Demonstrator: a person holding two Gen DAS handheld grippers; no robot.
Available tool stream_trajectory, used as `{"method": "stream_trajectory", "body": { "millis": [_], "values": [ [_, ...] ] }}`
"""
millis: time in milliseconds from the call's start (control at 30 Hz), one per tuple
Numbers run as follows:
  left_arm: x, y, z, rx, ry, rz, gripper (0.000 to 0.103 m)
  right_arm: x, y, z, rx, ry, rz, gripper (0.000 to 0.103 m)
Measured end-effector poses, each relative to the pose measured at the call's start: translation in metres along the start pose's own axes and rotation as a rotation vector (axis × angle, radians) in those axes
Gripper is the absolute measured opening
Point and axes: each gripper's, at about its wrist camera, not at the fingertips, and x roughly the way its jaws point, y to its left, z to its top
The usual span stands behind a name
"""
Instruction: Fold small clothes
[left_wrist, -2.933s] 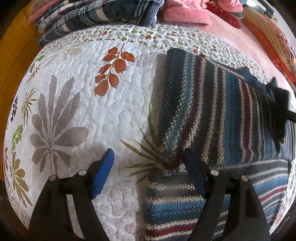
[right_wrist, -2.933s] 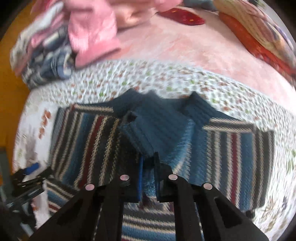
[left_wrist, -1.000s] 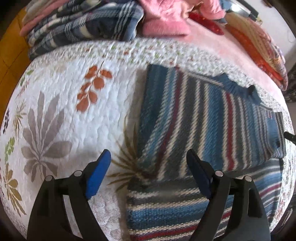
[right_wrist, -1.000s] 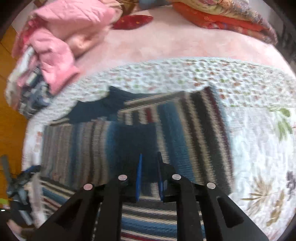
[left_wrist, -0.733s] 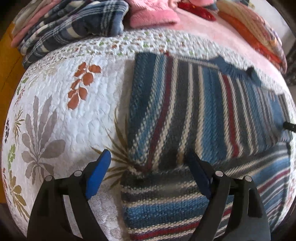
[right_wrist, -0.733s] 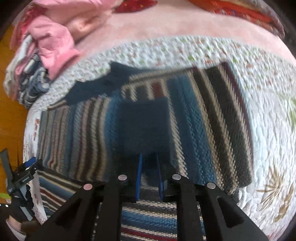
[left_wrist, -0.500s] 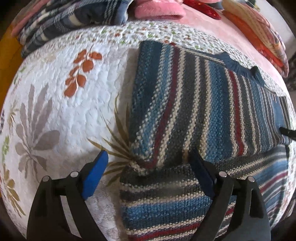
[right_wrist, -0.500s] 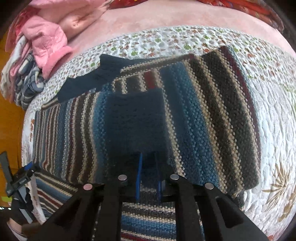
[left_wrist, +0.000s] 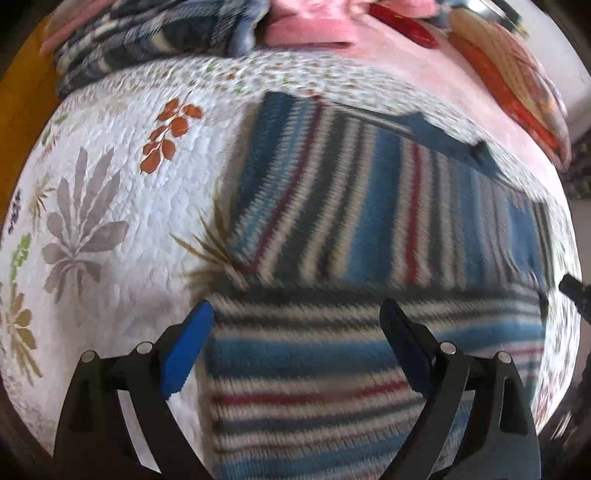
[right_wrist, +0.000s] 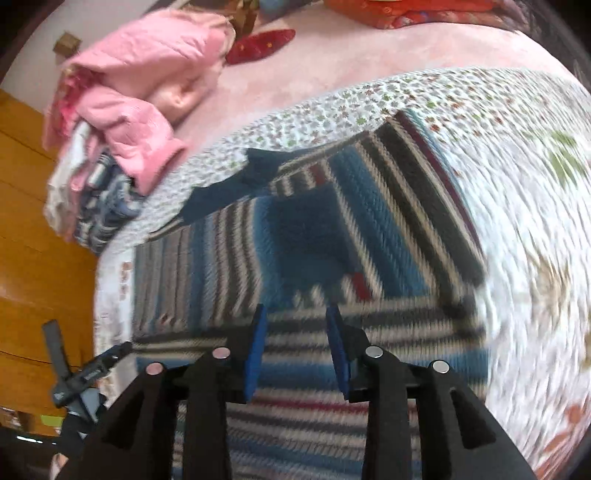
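Note:
A striped knit sweater (left_wrist: 369, 199) in blue, grey, cream and red lies flat on the white quilt (left_wrist: 110, 177). Its sleeve is folded across the body, with the dark blue cuff (right_wrist: 306, 229) lying on the stripes. My left gripper (left_wrist: 293, 314) is wide open just above the sweater's near striped part (left_wrist: 314, 369) and holds nothing. My right gripper (right_wrist: 295, 314) is open over the same near edge, with its blue pads apart and no cloth between them. The left gripper (right_wrist: 85, 373) also shows at the far left of the right wrist view.
A pile of pink and plaid clothes (right_wrist: 122, 122) sits at the far left of the bed, beside a pink sheet (right_wrist: 351, 66). Red patterned bedding (left_wrist: 517, 85) lies far right. An orange wooden surface (right_wrist: 33, 258) borders the bed's left side.
My right gripper opened, let go of the dark blue cuff and drew back toward the near edge. The left gripper shifted right over the sweater's near part and stayed open.

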Motion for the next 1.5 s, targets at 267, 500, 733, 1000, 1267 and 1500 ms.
{"method": "stream_trajectory", "body": {
  "millis": [267,500,733,1000,1267,1500],
  "values": [
    [-0.044,0.009,-0.103,-0.032,0.053,-0.065,0.091,-0.057,0.005,-0.102,-0.206,-0.051,-0.151,0.052],
    [-0.049,0.055,-0.192,-0.235,0.141,-0.042,0.091,-0.077,-0.034,-0.174,-0.130,0.021,-0.113,0.062],
    [-0.044,0.064,-0.231,-0.269,0.191,0.032,0.091,-0.076,-0.055,-0.225,-0.037,0.131,-0.177,0.065],
    [-0.030,0.059,-0.253,-0.227,0.239,0.068,0.091,-0.067,-0.064,-0.248,-0.007,0.185,-0.191,0.065],
    [-0.004,0.053,-0.262,-0.210,0.302,0.098,0.091,-0.035,-0.063,-0.255,-0.008,0.284,-0.265,0.065],
    [0.007,0.033,-0.262,-0.173,0.301,0.107,0.088,-0.015,-0.063,-0.256,0.002,0.319,-0.275,0.043]
  ]
}}
